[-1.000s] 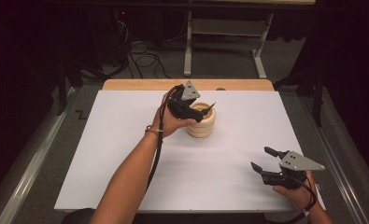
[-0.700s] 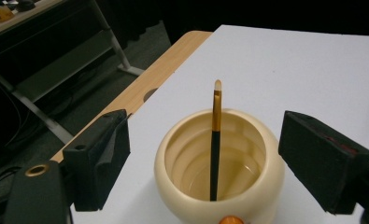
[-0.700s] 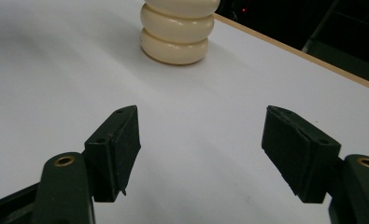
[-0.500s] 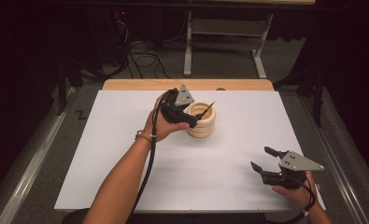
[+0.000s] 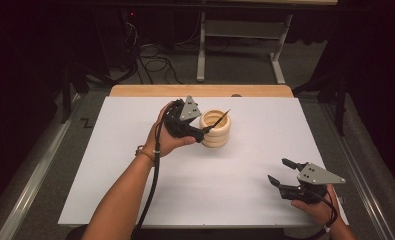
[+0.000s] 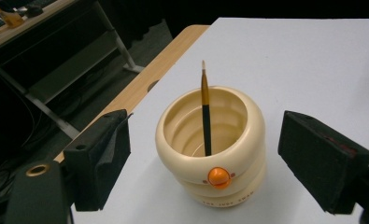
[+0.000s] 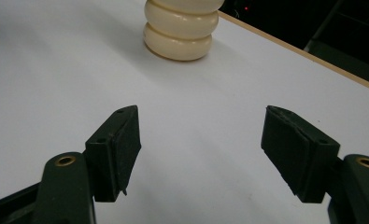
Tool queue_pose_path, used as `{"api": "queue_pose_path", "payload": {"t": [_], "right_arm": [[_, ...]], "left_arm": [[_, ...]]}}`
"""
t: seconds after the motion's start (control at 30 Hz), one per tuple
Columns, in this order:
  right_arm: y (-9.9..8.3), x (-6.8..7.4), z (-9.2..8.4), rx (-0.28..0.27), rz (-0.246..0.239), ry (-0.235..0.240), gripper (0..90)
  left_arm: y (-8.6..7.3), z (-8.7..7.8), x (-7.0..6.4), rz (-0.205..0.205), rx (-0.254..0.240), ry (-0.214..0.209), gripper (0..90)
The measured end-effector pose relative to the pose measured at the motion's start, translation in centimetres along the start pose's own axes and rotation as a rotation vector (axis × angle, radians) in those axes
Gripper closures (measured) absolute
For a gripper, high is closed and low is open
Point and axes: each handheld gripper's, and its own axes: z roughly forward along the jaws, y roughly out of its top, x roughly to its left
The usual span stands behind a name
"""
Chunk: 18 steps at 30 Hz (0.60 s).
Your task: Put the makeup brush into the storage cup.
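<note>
Brush (image 6: 205, 112) stands leaning inside the cream ribbed pot (image 5: 216, 128) at the far middle of the white table (image 5: 110, 165). Nearest, my right gripper (image 5: 280, 173) waits at the near right, jaws wide apart, empty. Farther off, my left gripper (image 6: 205, 163) sits just beside the pot, jaws spread on either side, touching nothing, I think. A careless nudge could tip the pot over.

Beyond the white table (image 5: 110, 165), a grey metal-legged bench (image 5: 237, 37) stands on grey floor (image 5: 150, 80); dark cables (image 5: 150, 55) tangle there, the room dim.
</note>
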Motion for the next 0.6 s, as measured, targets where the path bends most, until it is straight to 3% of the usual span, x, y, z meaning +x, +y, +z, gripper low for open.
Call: {"api": "queue_pose_path", "payload": {"t": [0.6], "right_arm": [[0.1,0.5,0.1,-0.002,-0.028,0.004,30.4]], "left_arm": [[-1.9,-1.9,-1.1,0.029,0.0,0.01,18.3]]}}
